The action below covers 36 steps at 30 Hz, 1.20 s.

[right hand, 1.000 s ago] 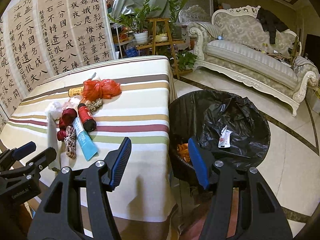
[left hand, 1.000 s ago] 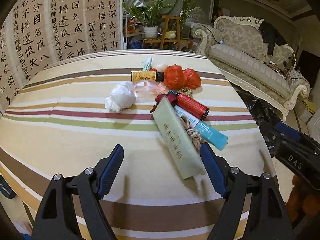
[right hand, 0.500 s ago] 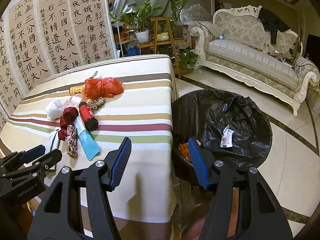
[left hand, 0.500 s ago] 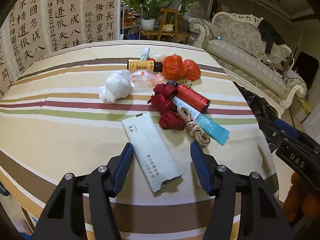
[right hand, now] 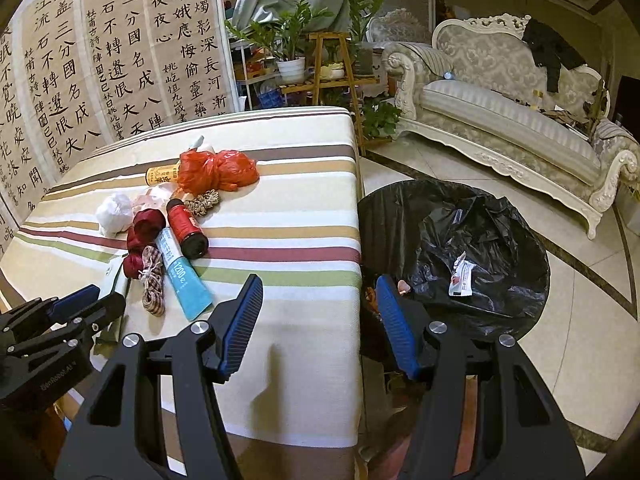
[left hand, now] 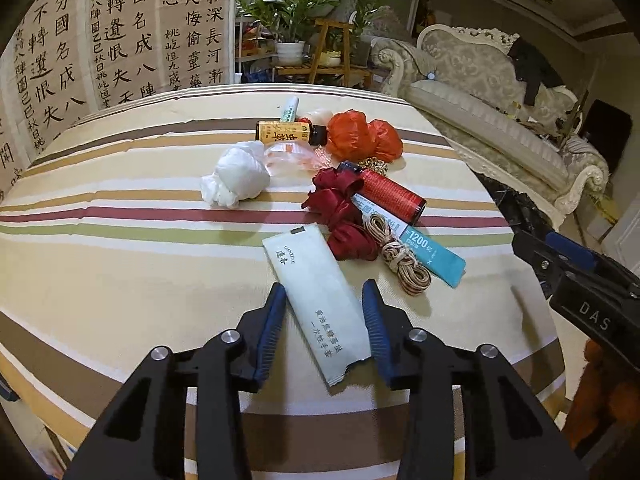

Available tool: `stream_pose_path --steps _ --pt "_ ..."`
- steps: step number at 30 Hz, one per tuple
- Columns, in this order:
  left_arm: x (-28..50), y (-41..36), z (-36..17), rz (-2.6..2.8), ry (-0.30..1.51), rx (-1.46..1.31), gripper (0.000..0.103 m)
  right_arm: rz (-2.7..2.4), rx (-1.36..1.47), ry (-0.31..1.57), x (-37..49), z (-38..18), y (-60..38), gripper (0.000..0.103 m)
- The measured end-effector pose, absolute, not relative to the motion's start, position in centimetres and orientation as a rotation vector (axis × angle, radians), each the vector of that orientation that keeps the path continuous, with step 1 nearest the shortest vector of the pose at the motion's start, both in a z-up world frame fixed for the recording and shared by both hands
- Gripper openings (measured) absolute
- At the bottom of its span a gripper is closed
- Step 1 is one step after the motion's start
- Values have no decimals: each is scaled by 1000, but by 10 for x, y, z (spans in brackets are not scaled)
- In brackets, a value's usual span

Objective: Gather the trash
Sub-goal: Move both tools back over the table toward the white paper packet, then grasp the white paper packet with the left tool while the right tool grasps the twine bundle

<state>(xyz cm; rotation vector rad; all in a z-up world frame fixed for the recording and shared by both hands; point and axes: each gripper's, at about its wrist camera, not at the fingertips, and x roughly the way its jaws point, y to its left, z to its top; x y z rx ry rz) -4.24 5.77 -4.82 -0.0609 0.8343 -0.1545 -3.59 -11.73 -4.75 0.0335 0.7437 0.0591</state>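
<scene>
A pale green flat packet (left hand: 320,296) lies on the striped tablecloth (left hand: 120,264). My left gripper (left hand: 325,300) is open, its blue fingers on either side of the packet's near half, apart from it. Beyond lie dark red ribbon (left hand: 344,216), a twine bundle (left hand: 402,260), a teal tube (left hand: 432,248), a red cylinder (left hand: 390,194), a white wad (left hand: 238,178), an orange bag (left hand: 360,138) and a yellow bottle (left hand: 282,132). My right gripper (right hand: 318,300) is open and empty over the table's right edge, next to the black-lined trash bin (right hand: 460,248).
The bin holds a small wrapper (right hand: 462,276) and orange scraps. A calligraphy screen (left hand: 100,40) stands behind the table. A white sofa (right hand: 512,120) and a plant stand (right hand: 332,76) are beyond. My left gripper shows in the right wrist view (right hand: 60,320).
The packet has gone from tilted up to lying flat. My left gripper has narrowed and moved in until its fingers flank the packet. The right gripper has barely moved.
</scene>
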Motion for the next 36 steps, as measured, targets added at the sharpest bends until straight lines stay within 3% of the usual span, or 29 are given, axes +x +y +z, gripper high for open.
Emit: stream_pose_path --steps 5,25,30,32,36 --pt "-41 66 -48 -188 829 -97 26 74 21 744 -35 -46 -110 57" --pt "-45 114 -39 -131 771 -122 21 224 -51 771 -33 -42 -44 54" --pt "-44 122 -38 -119 763 -130 21 263 -79 798 -30 -48 -24 41" --pt "-43 123 -38 -119 762 -132 21 272 -91 813 -28 -52 -19 26" --pt "-43 122 -37 -123 754 -135 21 295 -95 820 -31 -54 -14 13"
